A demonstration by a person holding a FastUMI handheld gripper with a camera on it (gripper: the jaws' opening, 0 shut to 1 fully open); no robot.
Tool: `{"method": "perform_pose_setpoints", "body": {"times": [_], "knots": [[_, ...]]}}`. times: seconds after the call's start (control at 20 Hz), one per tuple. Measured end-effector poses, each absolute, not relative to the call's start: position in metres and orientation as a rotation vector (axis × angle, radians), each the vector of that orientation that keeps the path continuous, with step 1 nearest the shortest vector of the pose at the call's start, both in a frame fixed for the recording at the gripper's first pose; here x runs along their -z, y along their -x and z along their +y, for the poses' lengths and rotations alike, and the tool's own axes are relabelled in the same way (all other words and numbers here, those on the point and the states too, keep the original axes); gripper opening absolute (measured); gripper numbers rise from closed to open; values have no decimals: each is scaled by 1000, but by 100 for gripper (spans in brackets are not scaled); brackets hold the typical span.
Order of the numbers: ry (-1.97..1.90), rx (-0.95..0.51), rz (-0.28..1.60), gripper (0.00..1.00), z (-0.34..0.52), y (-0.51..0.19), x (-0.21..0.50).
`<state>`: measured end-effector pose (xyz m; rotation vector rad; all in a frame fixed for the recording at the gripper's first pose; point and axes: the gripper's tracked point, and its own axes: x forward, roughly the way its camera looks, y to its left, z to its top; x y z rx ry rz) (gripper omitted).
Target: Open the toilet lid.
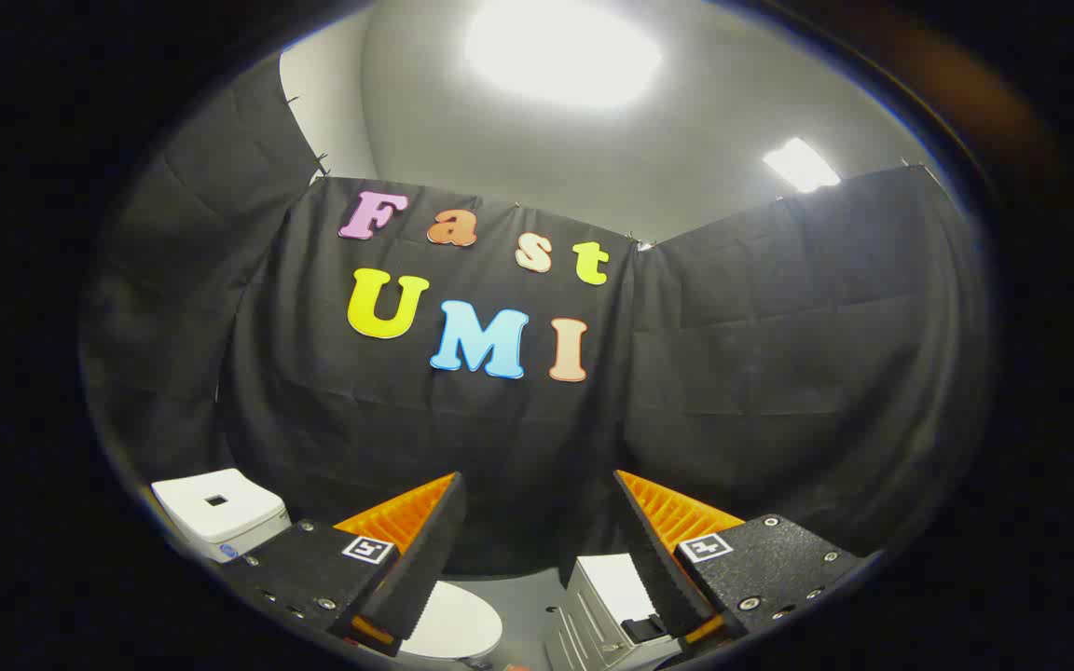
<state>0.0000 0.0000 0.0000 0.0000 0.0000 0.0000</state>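
Note:
The toilet's white lid [455, 623] lies flat and closed, low down beside the left finger and well below the fingertips. To its left, past the left finger, stands the white tank [218, 511] with a small dark button on top. My gripper [537, 477] is open with a wide gap and nothing between its fingers. It is held high, tilted up toward the black cloth wall, and is apart from the toilet. The left finger hides part of the lid's near edge.
A white ribbed box-like unit [598, 610] stands on the grey floor to the right of the toilet, partly behind the right finger. Black cloth walls [779, 373] close the booth on all sides. Bright ceiling lights [560, 51] are overhead.

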Motion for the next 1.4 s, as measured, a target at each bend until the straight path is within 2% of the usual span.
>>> {"method": "perform_pose_setpoints", "body": {"times": [0.95, 1.4], "knots": [[25, -15, 30, 95, 7, -8, 19], [-17, 10, 136, 95, 16, -26, 96]]}}
